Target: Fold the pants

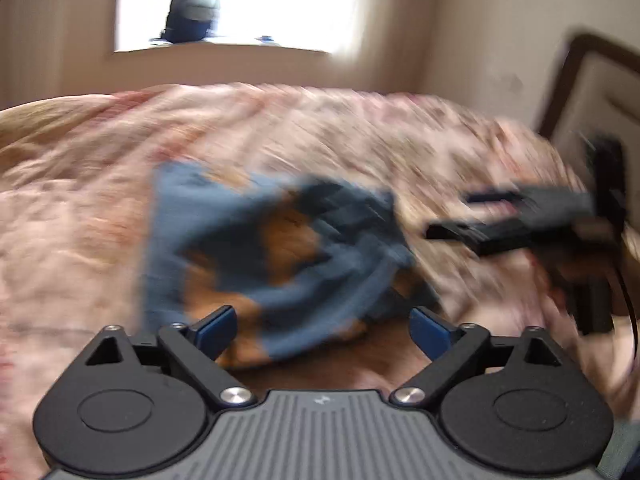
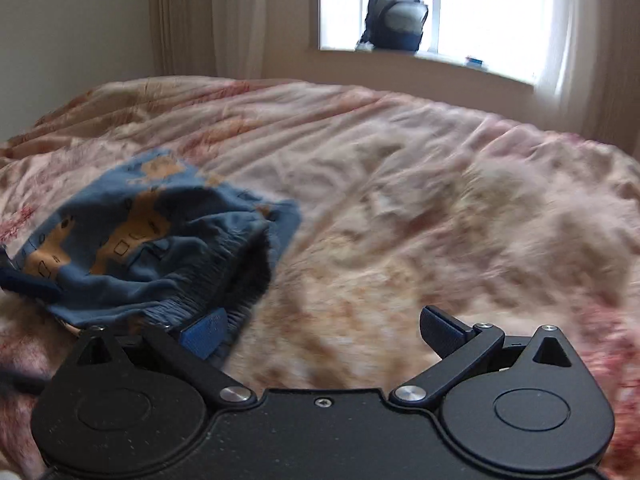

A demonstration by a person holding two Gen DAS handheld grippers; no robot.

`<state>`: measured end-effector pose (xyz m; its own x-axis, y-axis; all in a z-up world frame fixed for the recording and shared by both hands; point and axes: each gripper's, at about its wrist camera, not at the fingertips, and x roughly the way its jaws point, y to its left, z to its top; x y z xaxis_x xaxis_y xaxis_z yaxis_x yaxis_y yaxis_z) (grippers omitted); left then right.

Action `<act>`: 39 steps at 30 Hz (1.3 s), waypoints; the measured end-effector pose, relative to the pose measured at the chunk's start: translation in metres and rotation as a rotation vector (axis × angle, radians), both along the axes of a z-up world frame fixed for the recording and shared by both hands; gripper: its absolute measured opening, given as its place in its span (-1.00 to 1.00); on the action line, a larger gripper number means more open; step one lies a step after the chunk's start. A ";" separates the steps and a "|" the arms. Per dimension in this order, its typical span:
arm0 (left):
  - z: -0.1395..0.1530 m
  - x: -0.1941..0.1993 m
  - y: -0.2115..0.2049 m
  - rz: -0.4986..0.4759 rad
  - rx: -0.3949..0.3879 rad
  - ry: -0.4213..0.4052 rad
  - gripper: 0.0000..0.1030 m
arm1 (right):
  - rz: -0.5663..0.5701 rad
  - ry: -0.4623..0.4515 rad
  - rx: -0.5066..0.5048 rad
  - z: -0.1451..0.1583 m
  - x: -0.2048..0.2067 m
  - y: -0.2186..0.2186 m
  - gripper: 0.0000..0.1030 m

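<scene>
The pants (image 1: 224, 240) are small, blue with orange patches, and lie crumpled on a pink floral quilt (image 1: 80, 200). My left gripper (image 1: 324, 332) is open just in front of them; the cloth bulges between its blue pads (image 1: 218, 332) without being pinched. The left wrist view is blurred. In the right wrist view the pants (image 2: 140, 240) lie to the left, waistband opening facing me. My right gripper (image 2: 322, 334) is open; its left pad (image 2: 204, 336) sits at the waistband edge, the right pad over bare quilt. The right gripper (image 1: 452, 216) also shows right of the pants.
The quilt (image 2: 400, 200) covers a wide bed, rumpled all over. A dark backpack (image 2: 394, 20) stands on the window sill beyond the bed. A brown-framed headboard (image 1: 592, 92) rises at the right. A curtain (image 2: 180, 16) hangs in the far corner.
</scene>
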<state>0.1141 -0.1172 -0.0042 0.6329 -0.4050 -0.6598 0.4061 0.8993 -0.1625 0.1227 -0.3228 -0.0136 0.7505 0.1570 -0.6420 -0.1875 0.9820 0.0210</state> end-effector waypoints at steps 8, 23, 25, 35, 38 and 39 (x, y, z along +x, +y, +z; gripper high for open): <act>0.005 0.093 0.001 0.301 0.085 -0.133 0.99 | 0.025 -0.065 -0.064 0.015 0.038 0.069 0.99; -0.049 0.139 0.025 0.409 0.155 -0.062 1.00 | 0.057 -0.049 -0.083 -0.030 -0.008 0.059 0.99; -0.037 0.130 0.028 0.424 0.133 -0.084 0.99 | 0.062 -0.104 -0.042 -0.016 -0.013 0.056 0.99; -0.044 0.050 0.028 0.326 0.189 -0.089 1.00 | 0.022 -0.186 -0.194 -0.008 0.043 0.061 0.99; -0.054 0.045 0.051 0.357 0.063 -0.047 1.00 | 0.036 -0.153 -0.202 -0.035 0.052 0.046 0.99; -0.052 0.046 0.054 0.358 0.051 -0.032 1.00 | 0.027 -0.146 -0.168 -0.037 0.053 0.040 0.99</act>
